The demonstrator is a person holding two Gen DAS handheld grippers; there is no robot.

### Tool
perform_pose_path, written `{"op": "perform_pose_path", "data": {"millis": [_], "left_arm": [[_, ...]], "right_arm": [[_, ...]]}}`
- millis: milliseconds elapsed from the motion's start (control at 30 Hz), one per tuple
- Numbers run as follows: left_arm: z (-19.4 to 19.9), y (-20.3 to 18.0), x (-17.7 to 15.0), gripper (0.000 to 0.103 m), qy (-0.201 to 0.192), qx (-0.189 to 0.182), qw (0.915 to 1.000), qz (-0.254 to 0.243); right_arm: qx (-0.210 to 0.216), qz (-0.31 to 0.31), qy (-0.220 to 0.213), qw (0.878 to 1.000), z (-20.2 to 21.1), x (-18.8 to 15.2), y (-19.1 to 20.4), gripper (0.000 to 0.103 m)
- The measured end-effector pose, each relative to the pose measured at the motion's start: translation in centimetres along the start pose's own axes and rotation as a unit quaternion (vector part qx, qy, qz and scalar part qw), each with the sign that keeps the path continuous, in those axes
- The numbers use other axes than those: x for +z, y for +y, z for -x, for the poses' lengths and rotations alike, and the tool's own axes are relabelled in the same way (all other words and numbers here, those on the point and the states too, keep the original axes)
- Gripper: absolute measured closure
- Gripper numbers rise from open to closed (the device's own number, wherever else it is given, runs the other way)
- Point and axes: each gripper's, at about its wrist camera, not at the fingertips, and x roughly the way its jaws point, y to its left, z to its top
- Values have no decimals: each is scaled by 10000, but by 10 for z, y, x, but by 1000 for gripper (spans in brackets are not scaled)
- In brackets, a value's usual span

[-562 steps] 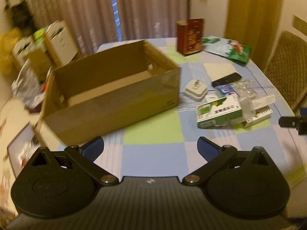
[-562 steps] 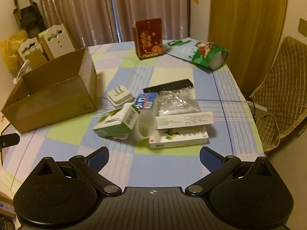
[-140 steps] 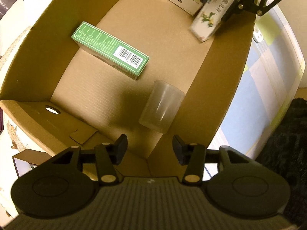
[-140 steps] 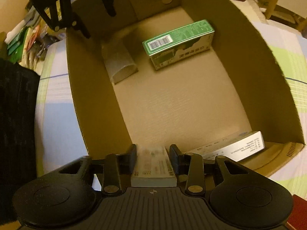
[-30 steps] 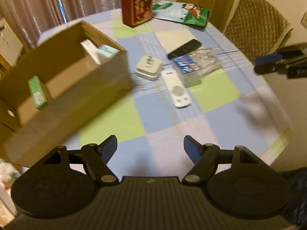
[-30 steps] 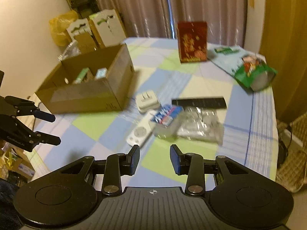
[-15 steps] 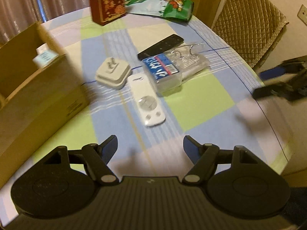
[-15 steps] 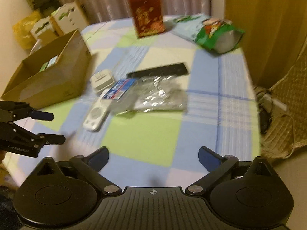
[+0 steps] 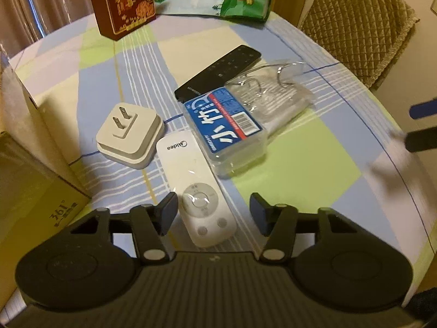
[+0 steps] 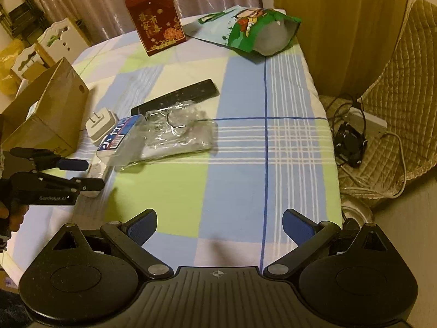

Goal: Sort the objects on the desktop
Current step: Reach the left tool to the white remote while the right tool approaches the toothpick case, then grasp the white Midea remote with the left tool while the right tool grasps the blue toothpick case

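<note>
White remote (image 9: 197, 191) is lying flat on the bench (image 9: 300, 164), low centre of the left wrist view, its button end sitting between the left tongs (image 9: 213, 213). The jaws are closing around it; pads not yet pressing, with a gap showing on the right side. Just left of the remote's far end: white plug adapter (image 9: 129, 134), prongs up. Touching on the right: clear box with blue label (image 9: 225, 128), overlapping a crinkled clear packet (image 9: 275, 95); black remote (image 9: 218, 72) behind them. Cardboard box (image 9: 32, 180) is standing at the left edge. Right tongs (image 10: 218, 227) are hovering wide open over bare checked cloth, lower centre of their own view, nothing between them.
</note>
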Motion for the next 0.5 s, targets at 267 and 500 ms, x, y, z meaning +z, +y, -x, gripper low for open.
{"op": "perform_pose_path", "data": {"millis": [267, 500], "left_arm": [[-10, 8, 5, 61, -104, 70, 9998, -122], [15, 12, -30, 68, 206, 31, 9995, -219]], "right_arm": [[148, 27, 37, 9999, -12, 9, 9, 2], [258, 156, 73, 9995, -22, 14, 20, 2]]}}
